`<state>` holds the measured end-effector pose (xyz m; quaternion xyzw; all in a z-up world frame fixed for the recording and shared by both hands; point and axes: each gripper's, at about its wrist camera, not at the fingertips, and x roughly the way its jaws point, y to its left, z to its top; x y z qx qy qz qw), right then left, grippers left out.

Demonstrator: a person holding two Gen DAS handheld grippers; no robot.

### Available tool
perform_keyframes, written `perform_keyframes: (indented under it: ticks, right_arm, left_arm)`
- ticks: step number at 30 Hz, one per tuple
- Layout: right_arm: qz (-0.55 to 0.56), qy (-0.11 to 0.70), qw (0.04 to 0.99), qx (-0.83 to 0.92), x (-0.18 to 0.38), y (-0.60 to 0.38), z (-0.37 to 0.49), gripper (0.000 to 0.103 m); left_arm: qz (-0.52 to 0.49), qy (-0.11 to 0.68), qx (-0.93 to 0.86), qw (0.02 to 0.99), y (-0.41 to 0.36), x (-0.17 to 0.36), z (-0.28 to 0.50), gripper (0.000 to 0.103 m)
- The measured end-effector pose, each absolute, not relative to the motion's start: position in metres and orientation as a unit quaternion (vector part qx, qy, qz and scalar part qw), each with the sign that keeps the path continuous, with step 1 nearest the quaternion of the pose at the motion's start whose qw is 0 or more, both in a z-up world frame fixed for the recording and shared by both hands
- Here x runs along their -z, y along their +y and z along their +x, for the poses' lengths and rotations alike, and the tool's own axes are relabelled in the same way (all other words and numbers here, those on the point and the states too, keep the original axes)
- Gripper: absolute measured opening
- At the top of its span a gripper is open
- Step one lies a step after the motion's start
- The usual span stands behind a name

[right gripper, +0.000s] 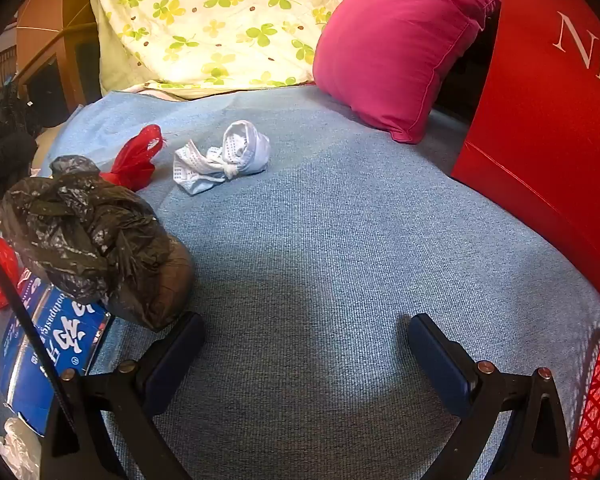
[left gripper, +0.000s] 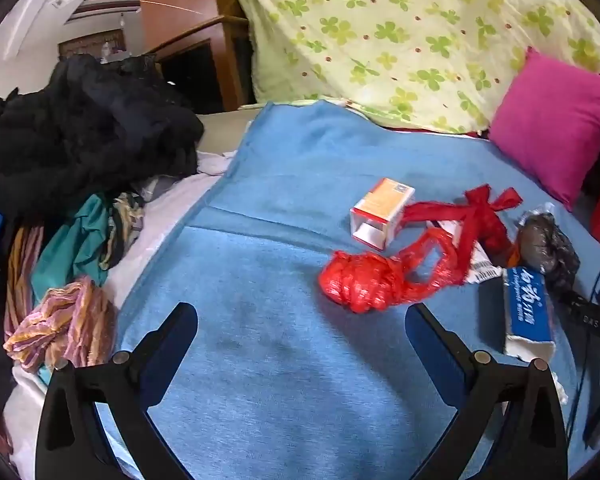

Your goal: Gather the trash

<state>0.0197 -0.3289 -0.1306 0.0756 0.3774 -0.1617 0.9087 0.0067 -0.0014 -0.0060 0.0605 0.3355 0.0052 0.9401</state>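
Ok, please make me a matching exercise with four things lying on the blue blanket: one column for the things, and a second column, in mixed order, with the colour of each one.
Things:
1. crumpled plastic bag
2. small carton box
3. knotted bag
4. toothpaste box

Colours:
A. black
B. blue with white letters
C. red
D. orange and white

Right pairs: 1-C, 2-D, 3-A, 4-B
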Motion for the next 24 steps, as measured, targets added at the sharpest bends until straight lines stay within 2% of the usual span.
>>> perform_keyframes:
  ticks: [11,24]
  right_arm:
    - [0.076,0.377,0.909,0.162,0.131,-0.329,0.02,0.103]
    - [0.075,0.377,0.909,0.162,0.131,-0.329,0.02,0.103]
  left_arm:
    - [0.032,0.311,-0.054,0.948,0.018,-0.012,0.001,0.103]
    - [0.083,0.328,-0.079,0.938,0.008,0.014,-0.007,0.103]
